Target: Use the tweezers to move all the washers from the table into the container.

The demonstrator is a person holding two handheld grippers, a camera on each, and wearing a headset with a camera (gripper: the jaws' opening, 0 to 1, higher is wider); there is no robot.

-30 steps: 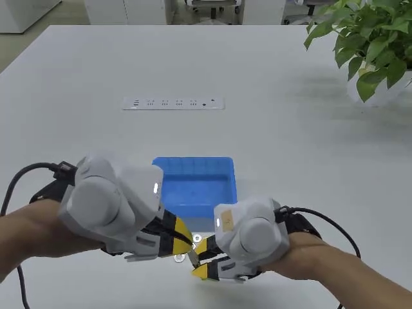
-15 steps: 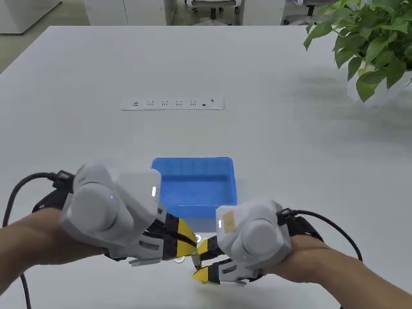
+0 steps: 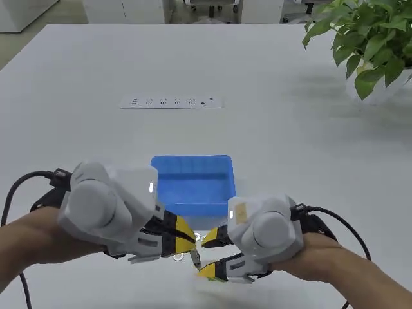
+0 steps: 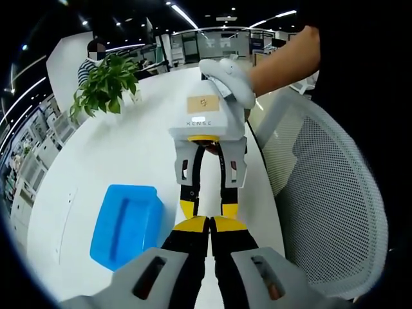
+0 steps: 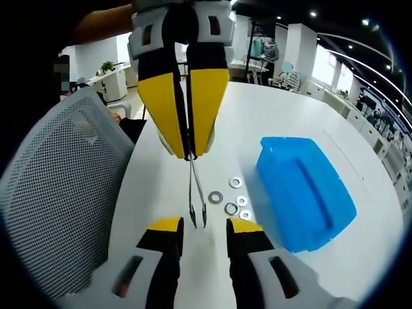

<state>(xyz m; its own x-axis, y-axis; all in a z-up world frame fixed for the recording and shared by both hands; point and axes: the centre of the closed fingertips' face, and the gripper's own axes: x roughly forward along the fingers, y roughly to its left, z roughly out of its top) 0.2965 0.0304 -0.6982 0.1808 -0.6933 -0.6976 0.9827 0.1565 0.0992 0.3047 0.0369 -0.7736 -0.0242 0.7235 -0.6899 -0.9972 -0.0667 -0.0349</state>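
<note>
A: Why is your left gripper (image 5: 188, 151) clenched on the tweezers (image 5: 195, 190)?
B: Likely a handover: your right gripper (image 5: 203, 225) waits, jaws apart, by the tips. The washers (image 5: 230, 208) lie at six o'clock of the container (image 5: 306, 193).

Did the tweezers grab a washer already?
No, the tweezers have bare tips, and the washers lie on the table.

Shiny metal washers (image 5: 215, 196) and tweezers (image 5: 192, 174), glossy blue plastic container (image 5: 302, 187), matt white table (image 3: 270, 84)
</note>
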